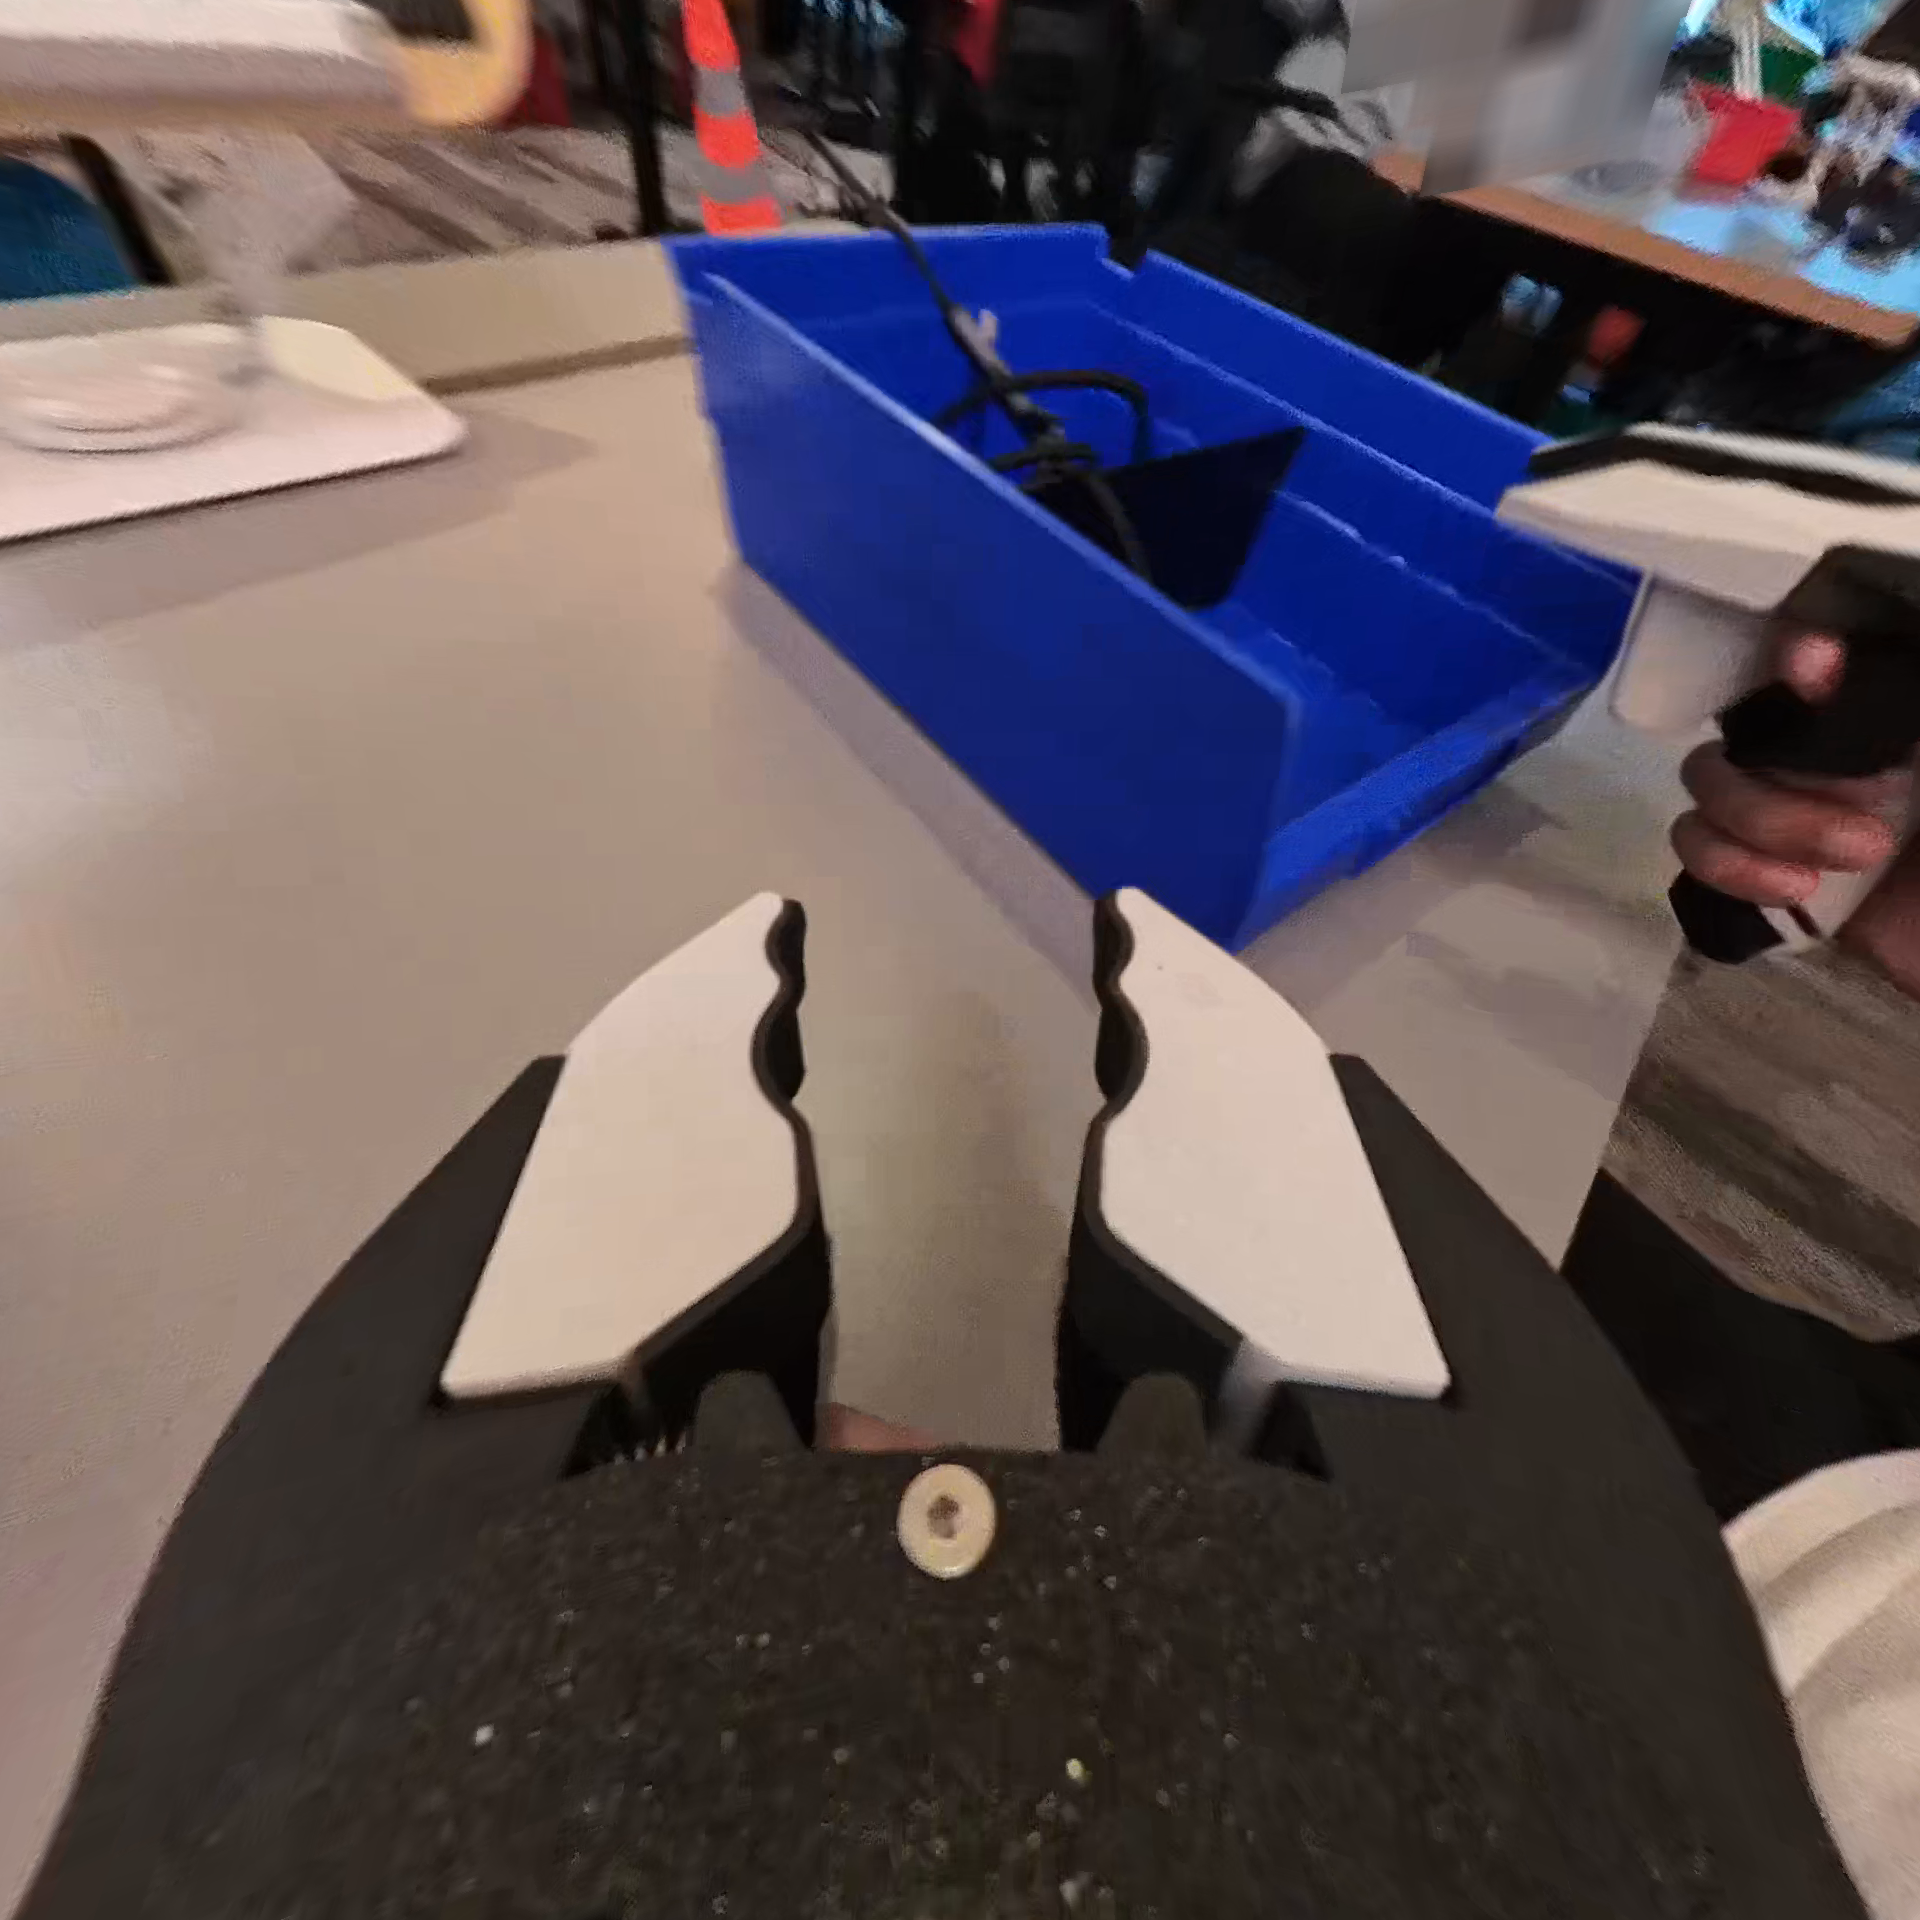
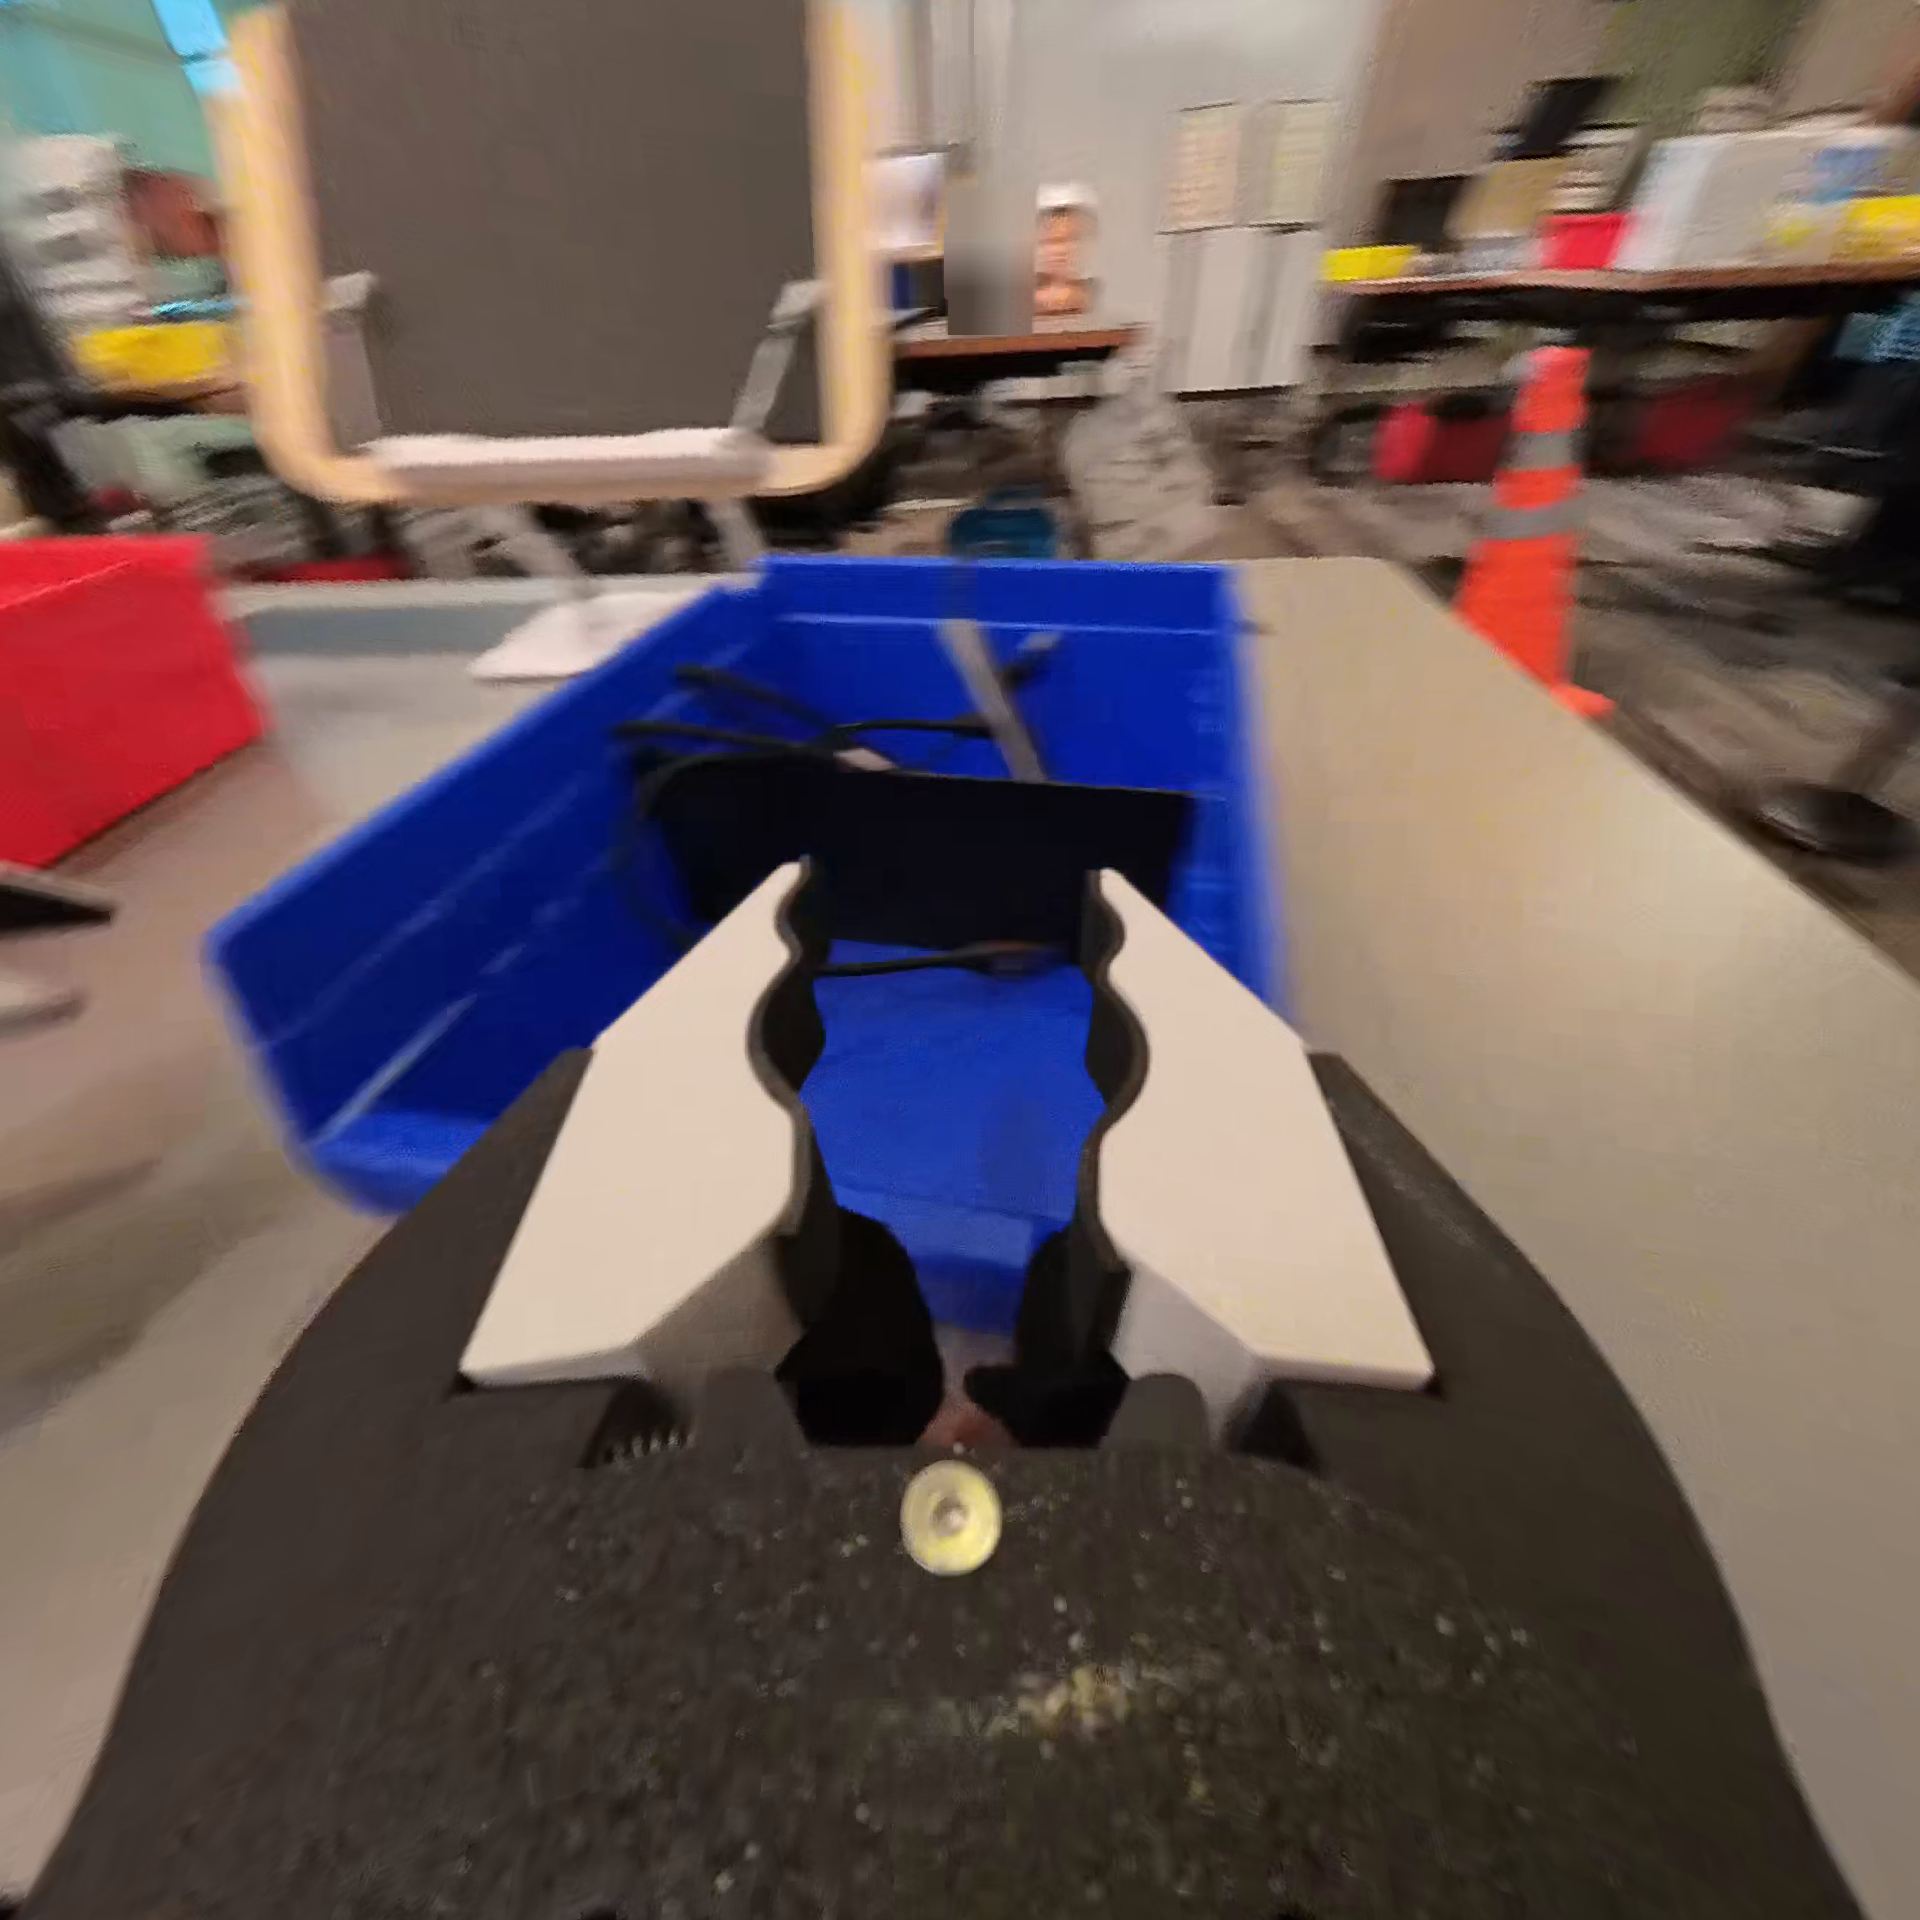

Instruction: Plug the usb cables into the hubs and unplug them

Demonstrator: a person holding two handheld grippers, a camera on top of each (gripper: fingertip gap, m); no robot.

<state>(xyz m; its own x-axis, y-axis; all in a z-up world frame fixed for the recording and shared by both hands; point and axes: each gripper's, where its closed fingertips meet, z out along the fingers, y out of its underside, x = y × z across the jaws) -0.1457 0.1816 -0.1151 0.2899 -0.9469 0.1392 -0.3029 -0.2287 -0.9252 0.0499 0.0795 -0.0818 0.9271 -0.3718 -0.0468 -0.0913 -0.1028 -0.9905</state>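
Grippers both gaping, holding nothing: left gripper (image 1: 948,935) hovering over grey bench (image 1: 364,831) beside blue plastic bin (image 1: 987,665); right gripper (image 2: 948,899) pointing into bin, near black cable (image 2: 790,732) and dark flat piece (image 2: 987,842) lying inside.

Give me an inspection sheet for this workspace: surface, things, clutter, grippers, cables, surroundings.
Surface: pale grey table, bare around the bin.
Things: blue plastic bin holding a flat black divider panel.
Clutter: white tray with a blurred clear dish at the far left; red plastic bin beyond it.
Grippers: left gripper over bare table, jaws apart, empty; right gripper aimed into the bin, jaws apart, empty, held by a hand.
Cables: black cord coiled in the bin, one end running out over its far rim.
Surroundings: orange traffic cone, wooden chair frame, cluttered benches, all blurred.
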